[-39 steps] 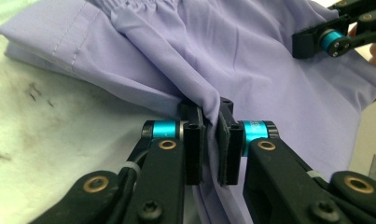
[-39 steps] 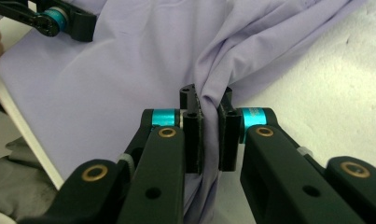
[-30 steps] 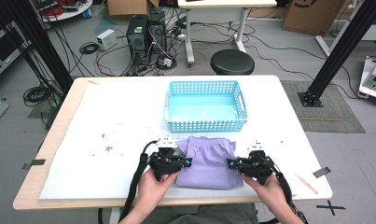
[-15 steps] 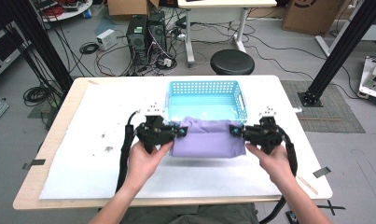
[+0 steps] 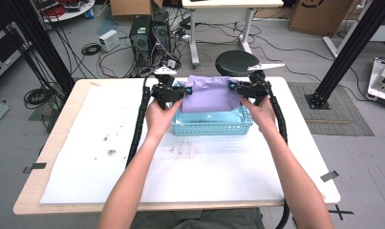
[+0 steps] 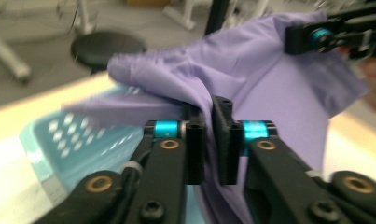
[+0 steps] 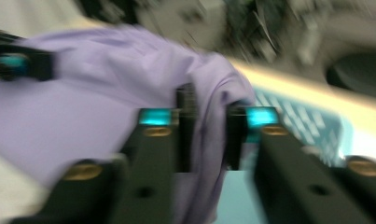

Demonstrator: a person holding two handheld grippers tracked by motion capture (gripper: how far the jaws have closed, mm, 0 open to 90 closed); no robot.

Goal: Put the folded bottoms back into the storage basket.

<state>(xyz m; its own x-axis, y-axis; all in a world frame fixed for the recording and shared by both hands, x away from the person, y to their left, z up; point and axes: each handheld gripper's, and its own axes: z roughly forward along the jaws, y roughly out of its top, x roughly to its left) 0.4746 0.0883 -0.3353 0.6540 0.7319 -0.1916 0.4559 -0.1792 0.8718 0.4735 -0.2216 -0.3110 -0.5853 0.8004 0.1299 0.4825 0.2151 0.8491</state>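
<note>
Purple folded cloth (image 5: 209, 94) hangs over the light-blue basket (image 5: 214, 125) near the table's (image 5: 75, 143) far edge. Left gripper (image 5: 180, 90) and right gripper (image 5: 233, 87) each pinch one side; both jaws have just been opening slightly, cloth between them.

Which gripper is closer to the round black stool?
Right. The right gripper holds the purple cloth just below the round black stool; the left gripper is farther left.

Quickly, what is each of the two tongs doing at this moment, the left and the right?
Left tongs: closed on the purple cloth, just easing open a little.
Right tongs: cloth between the pads, jaws just opening; blur hides whether they press it.
</note>
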